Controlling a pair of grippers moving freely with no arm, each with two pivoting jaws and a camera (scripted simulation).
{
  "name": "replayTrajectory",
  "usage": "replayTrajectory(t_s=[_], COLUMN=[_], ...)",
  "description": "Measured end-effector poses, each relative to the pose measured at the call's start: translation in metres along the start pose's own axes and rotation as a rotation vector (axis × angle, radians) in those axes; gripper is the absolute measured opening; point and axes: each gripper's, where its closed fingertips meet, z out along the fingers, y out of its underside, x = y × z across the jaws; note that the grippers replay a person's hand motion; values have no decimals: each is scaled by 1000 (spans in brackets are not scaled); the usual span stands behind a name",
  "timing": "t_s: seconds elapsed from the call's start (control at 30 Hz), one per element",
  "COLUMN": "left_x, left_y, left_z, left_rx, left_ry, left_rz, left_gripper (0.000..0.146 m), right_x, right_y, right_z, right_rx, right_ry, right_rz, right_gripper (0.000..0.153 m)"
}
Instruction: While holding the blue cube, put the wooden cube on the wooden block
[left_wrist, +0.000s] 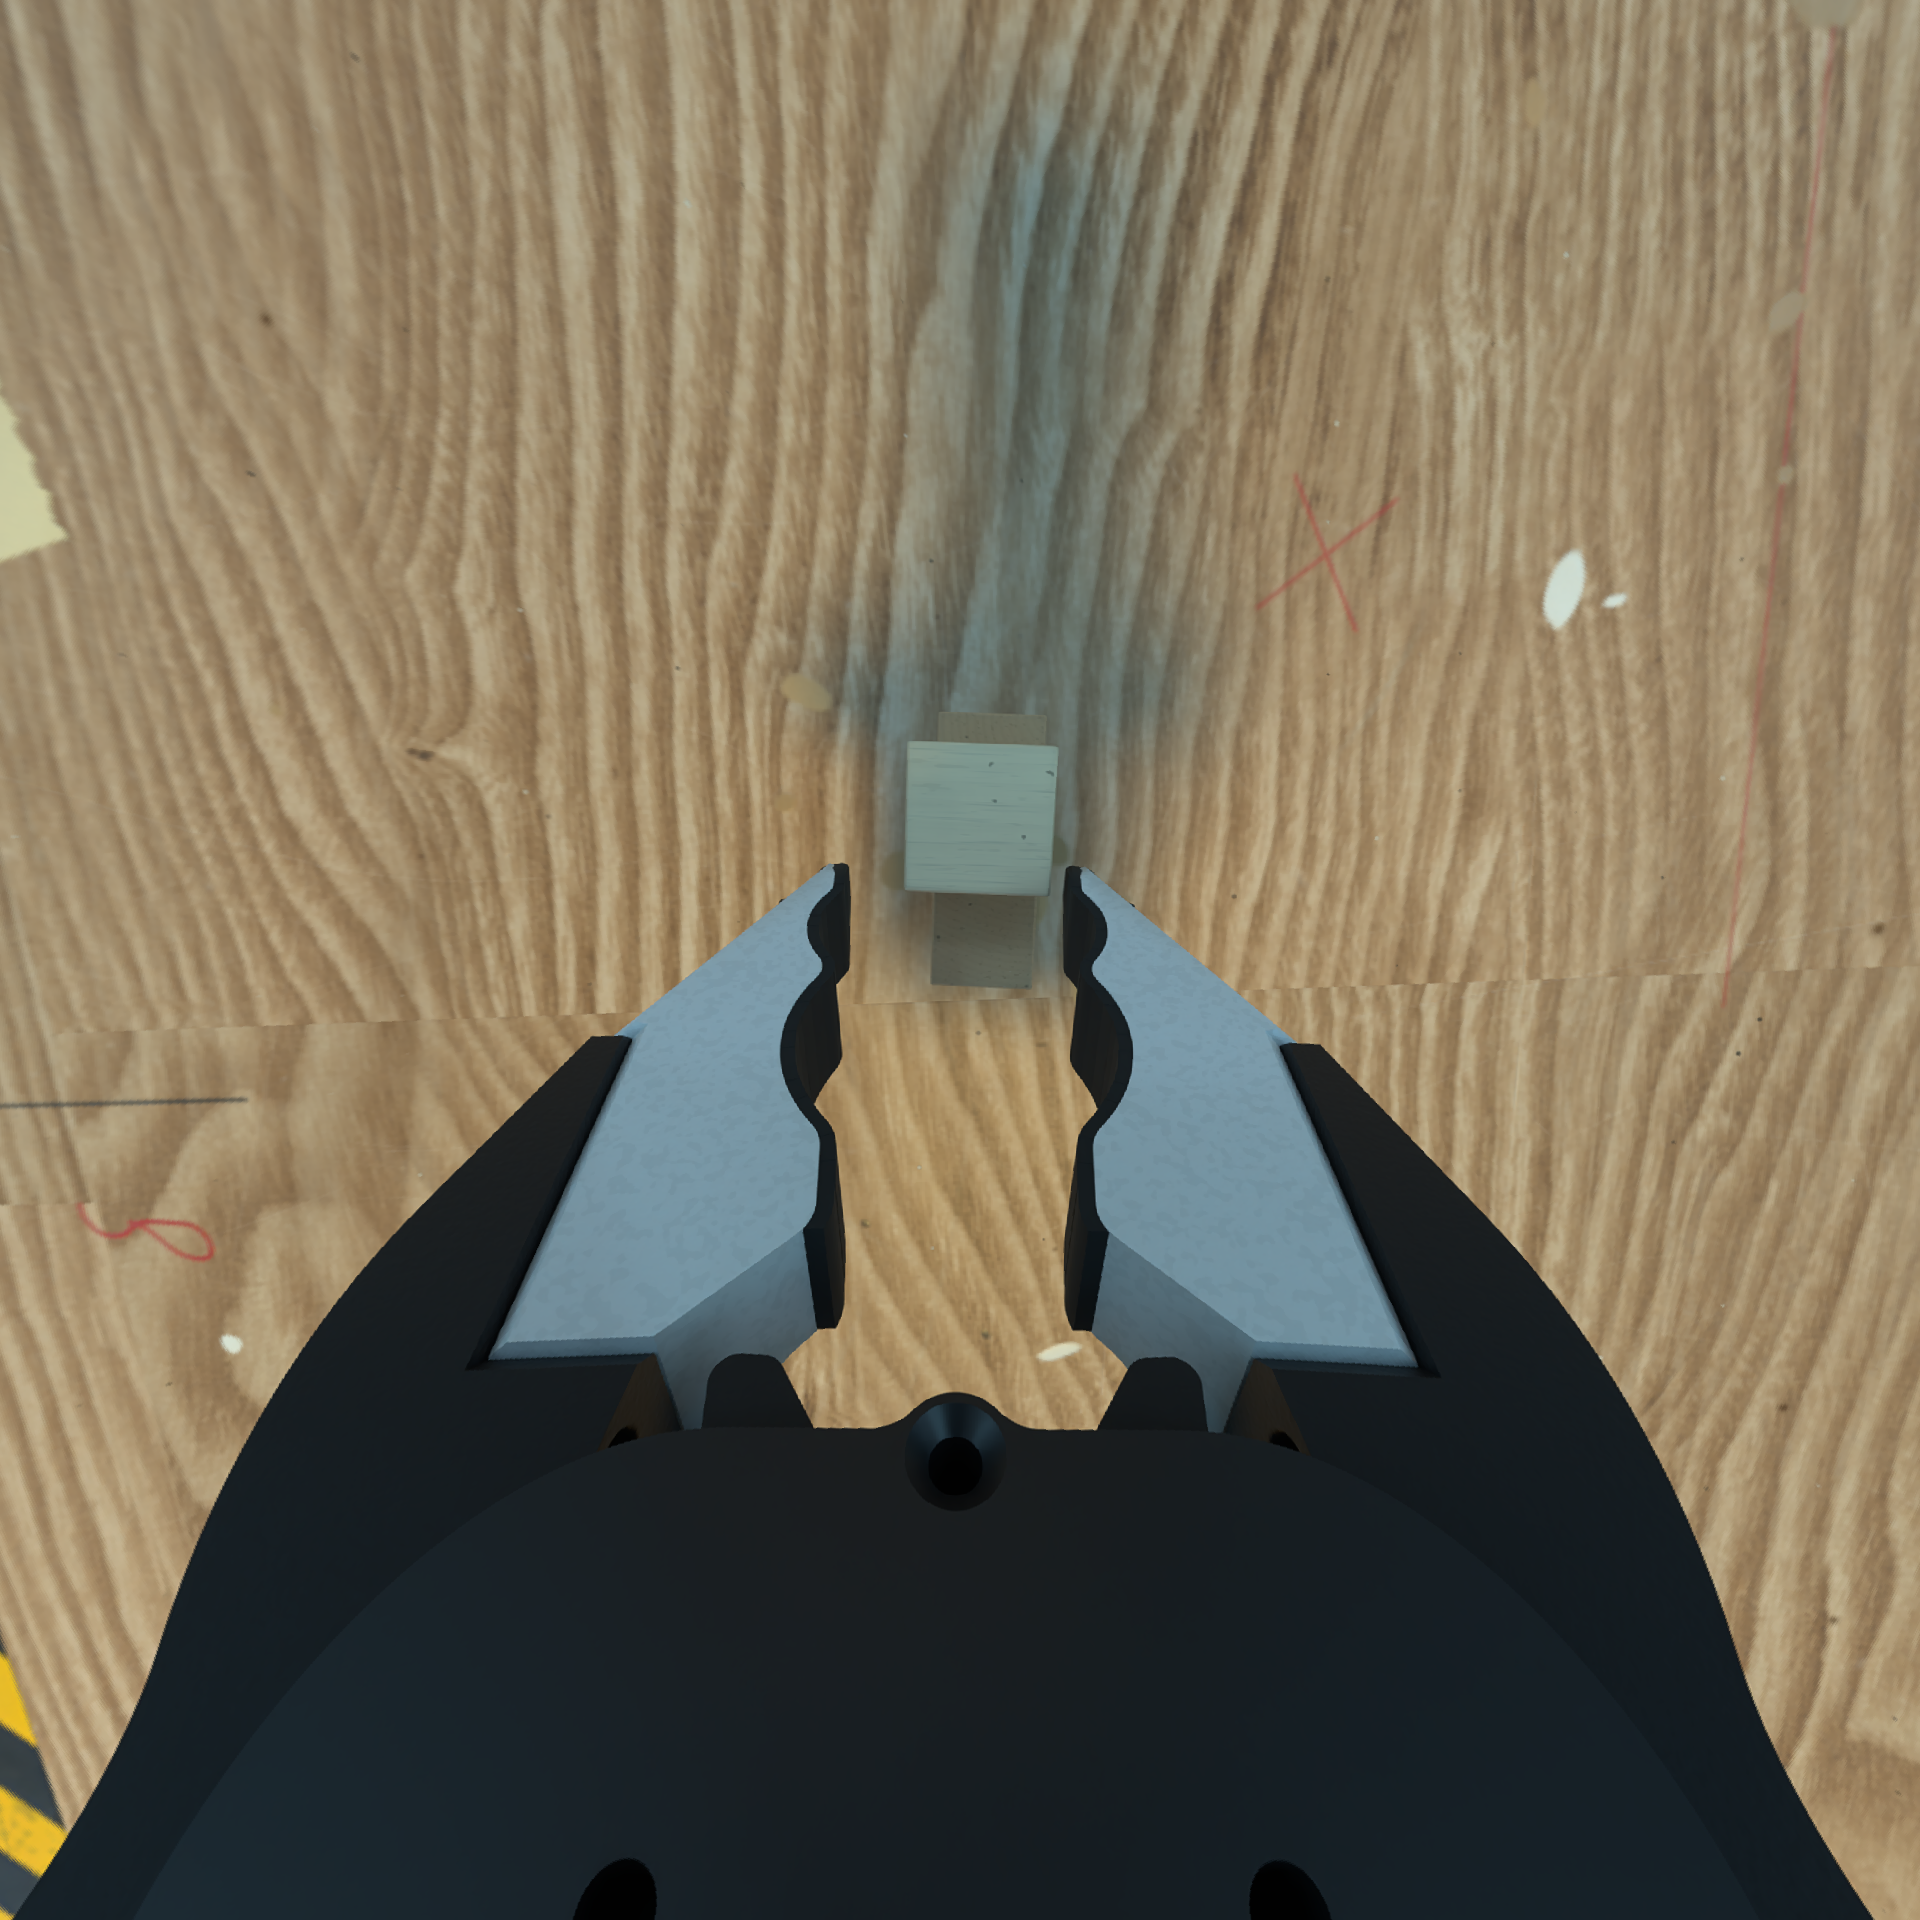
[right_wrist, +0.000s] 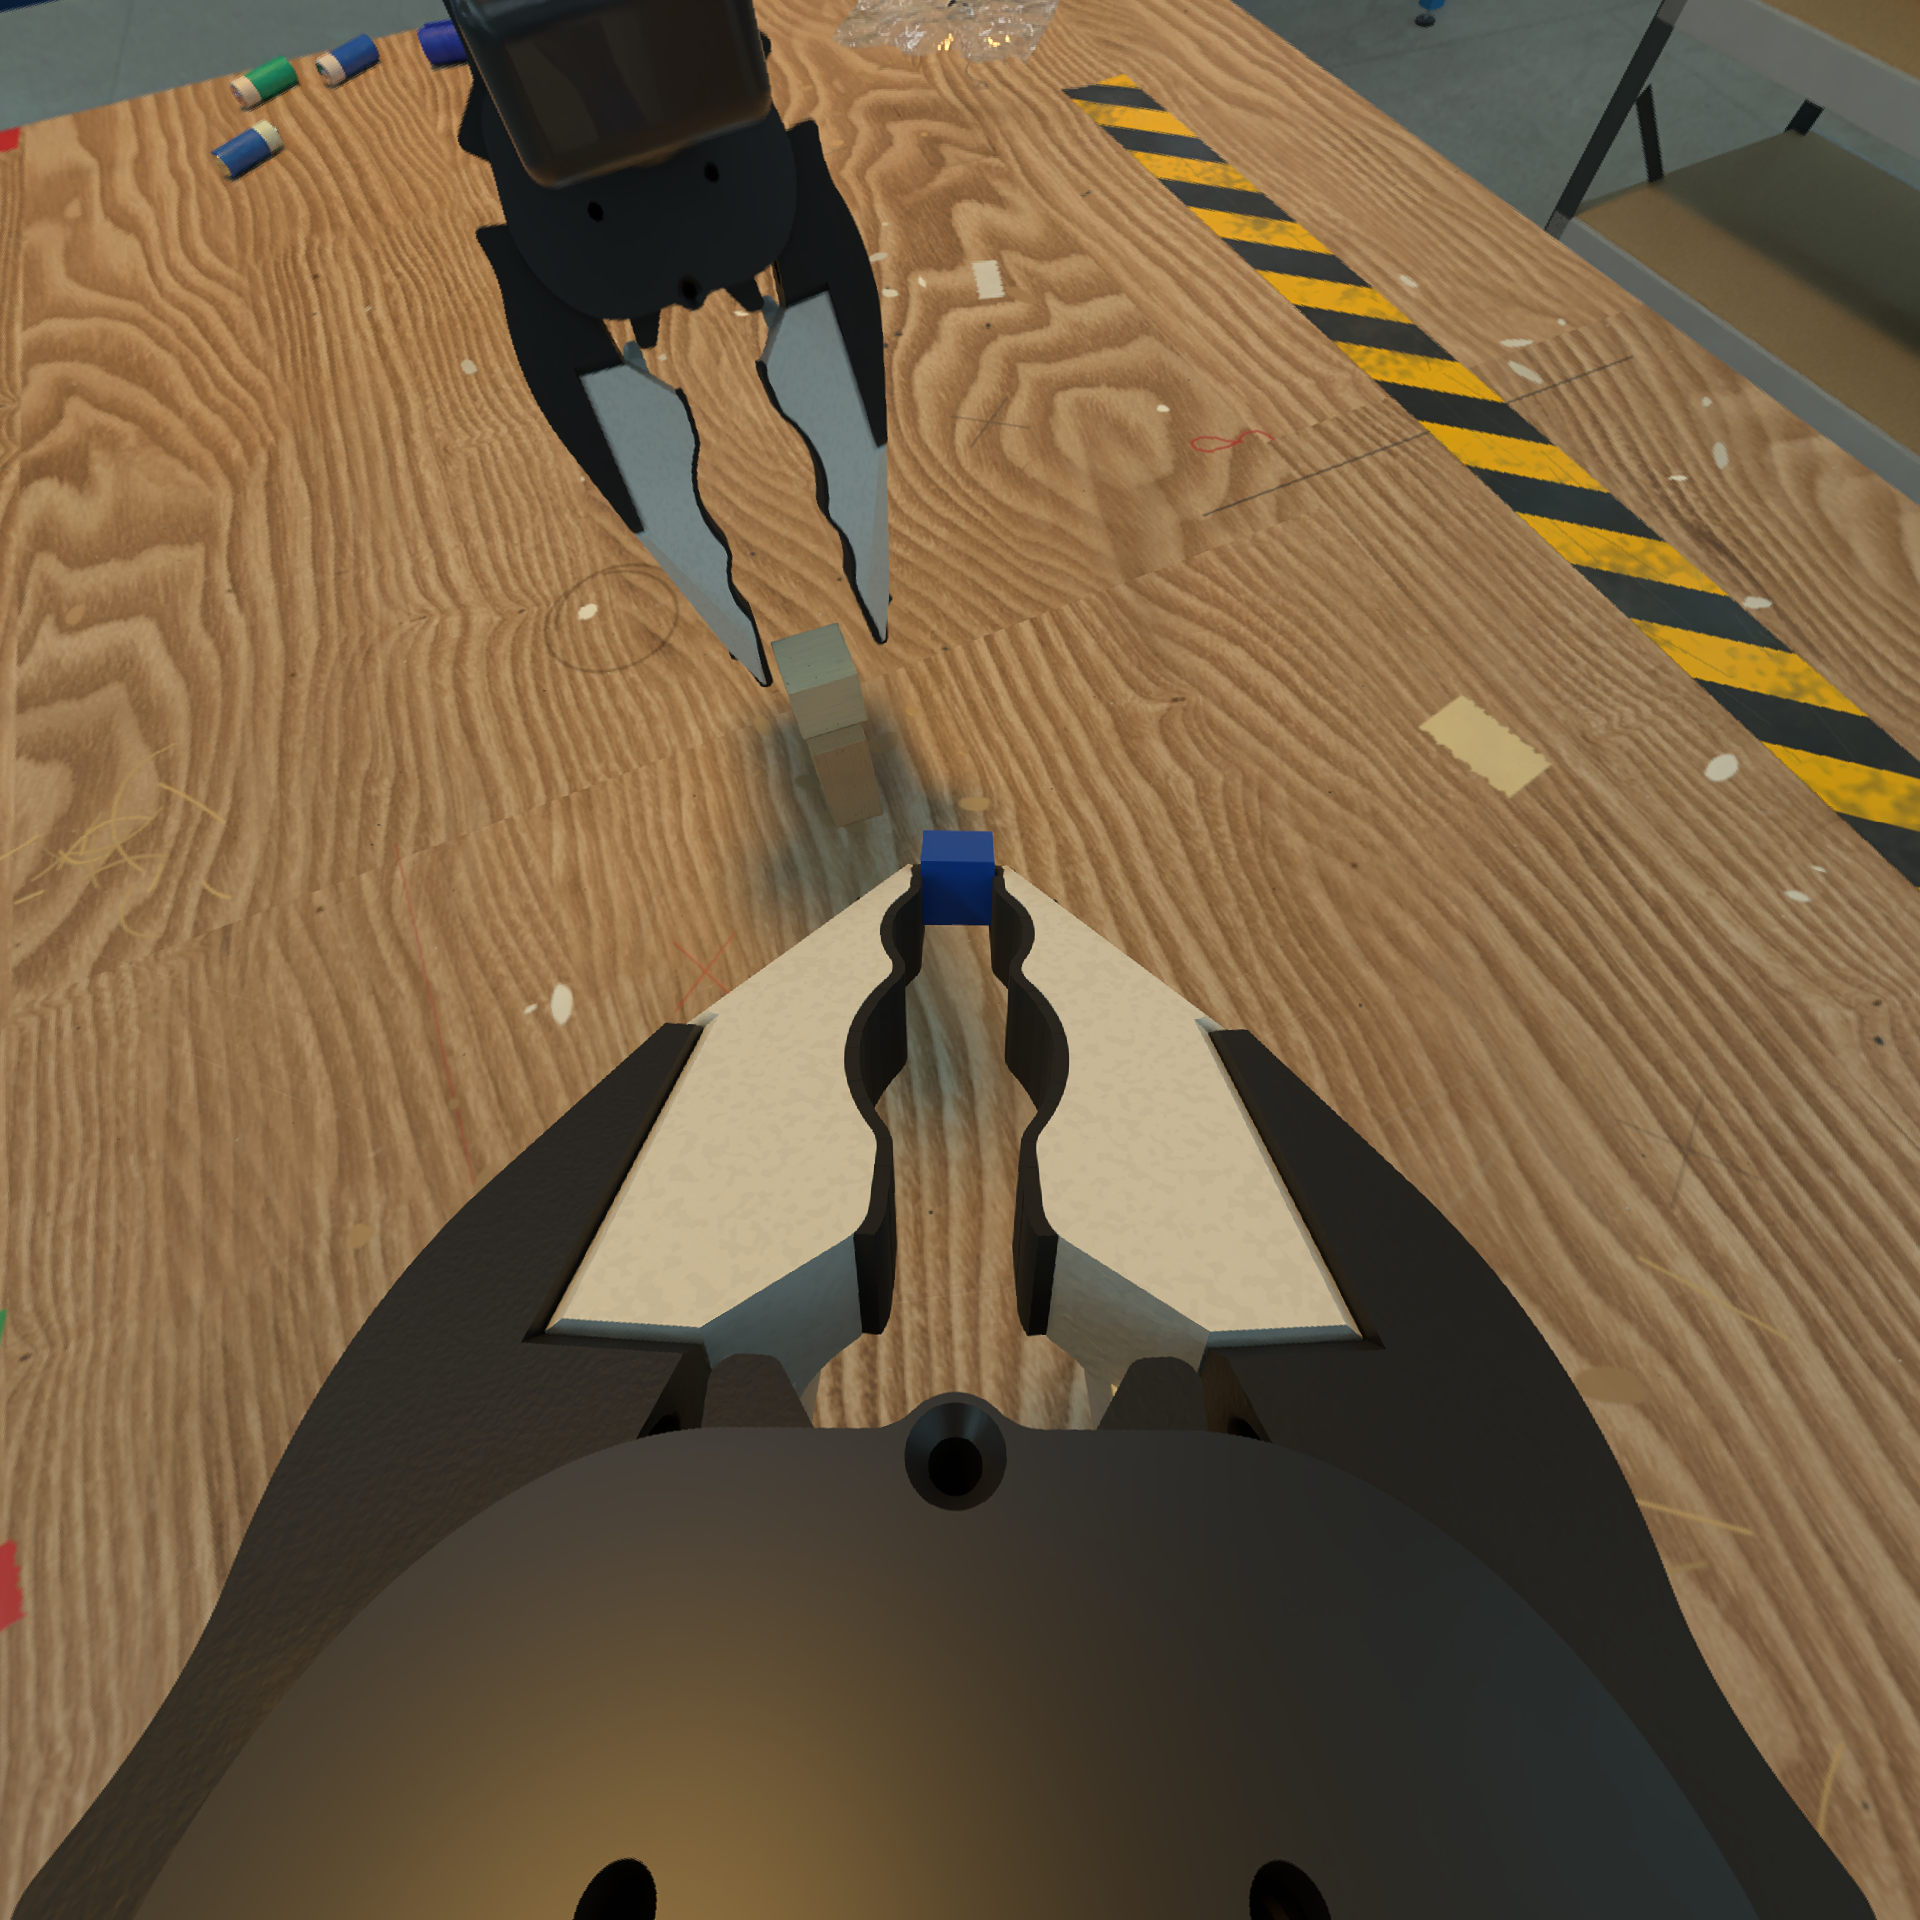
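Wooden cube (left_wrist: 981, 817) sits atop the wooden block (left_wrist: 983, 943) on the worktop (left_wrist: 416, 520); the left claw (left_wrist: 956, 878) hangs released above it. The right claw (right_wrist: 957, 883) grips the blue cube (right_wrist: 956, 878) nearby.

Bare table (right_wrist: 1247, 935) all around the stacked wooden cube (right_wrist: 819, 677) and wooden block (right_wrist: 847, 774).

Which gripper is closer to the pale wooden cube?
Left. The left gripper hangs open just above the wooden cube, fingertips either side. The right gripper sits farther back, holding the blue cube.
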Motion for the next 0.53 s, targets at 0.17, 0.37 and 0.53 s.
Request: replayTrajectory(t_s=[0.17,0.37,0.53], left_x=[-9,12,28], left_y=[-16,-52,-72], left_z=[-29,-107,-204], left_rx=[94,363,734], left_ry=[-64,-94,-289], left_rz=[7,17,-1], left_gripper=[42,46,48], right_x=[0,1,-4], right_y=[1,1,-10], right_z=[0,-1,-3], right_rx=[-2,-2,34], right_ry=[-3,-4,-7], right_rz=[1,2,-28], right_gripper=[11,11,11])
